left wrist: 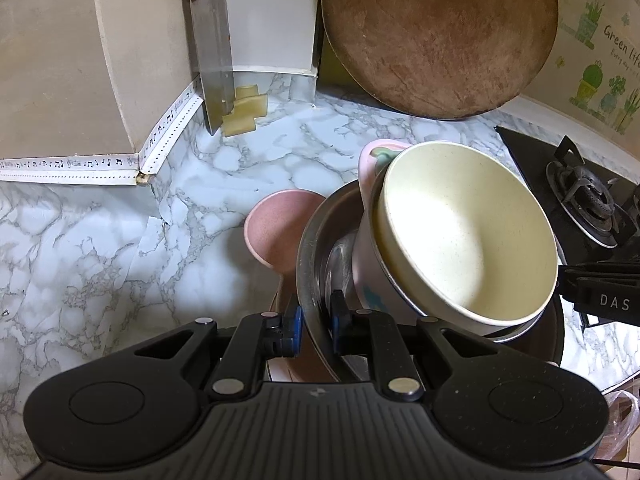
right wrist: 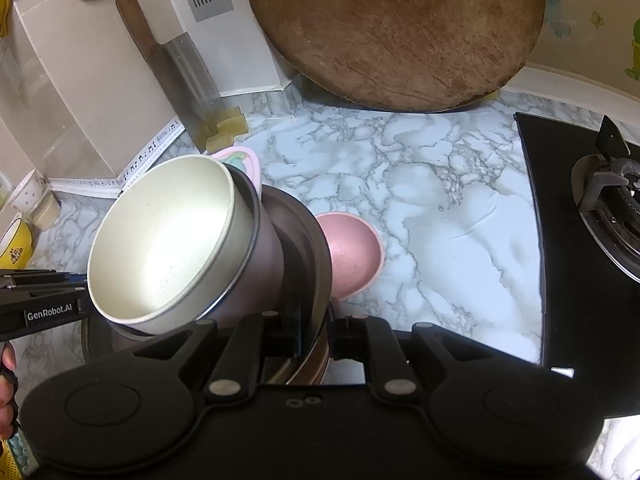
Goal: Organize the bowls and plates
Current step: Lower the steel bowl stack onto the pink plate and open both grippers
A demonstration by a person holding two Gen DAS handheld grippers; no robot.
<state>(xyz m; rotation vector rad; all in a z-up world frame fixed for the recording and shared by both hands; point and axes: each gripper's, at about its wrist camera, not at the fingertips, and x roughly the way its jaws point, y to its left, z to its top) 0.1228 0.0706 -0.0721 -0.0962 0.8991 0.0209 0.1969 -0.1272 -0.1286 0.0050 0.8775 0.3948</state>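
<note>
A stack of dishes hangs between both grippers over the marble counter (left wrist: 100, 248). Its wide steel dish (left wrist: 310, 248) carries a white printed cup (left wrist: 370, 284), and a cream bowl (left wrist: 468, 232) sits tilted on top. A pink plate (left wrist: 372, 156) stands behind the cup. My left gripper (left wrist: 316, 328) is shut on the steel dish's near rim. My right gripper (right wrist: 316, 332) is shut on the opposite rim of the steel dish (right wrist: 310, 248), with the cream bowl (right wrist: 160, 248) to its left. A brown plate (right wrist: 316, 364) shows under the dish. A small pink bowl (right wrist: 354, 256) lies just past the rim.
A round wooden board (left wrist: 436, 32) leans on the back wall beside a cleaver (left wrist: 214, 60) and a white box. The black gas stove (right wrist: 600, 220) fills the right side. A yellow bowl (right wrist: 16, 240) and a small cup stand at the far left.
</note>
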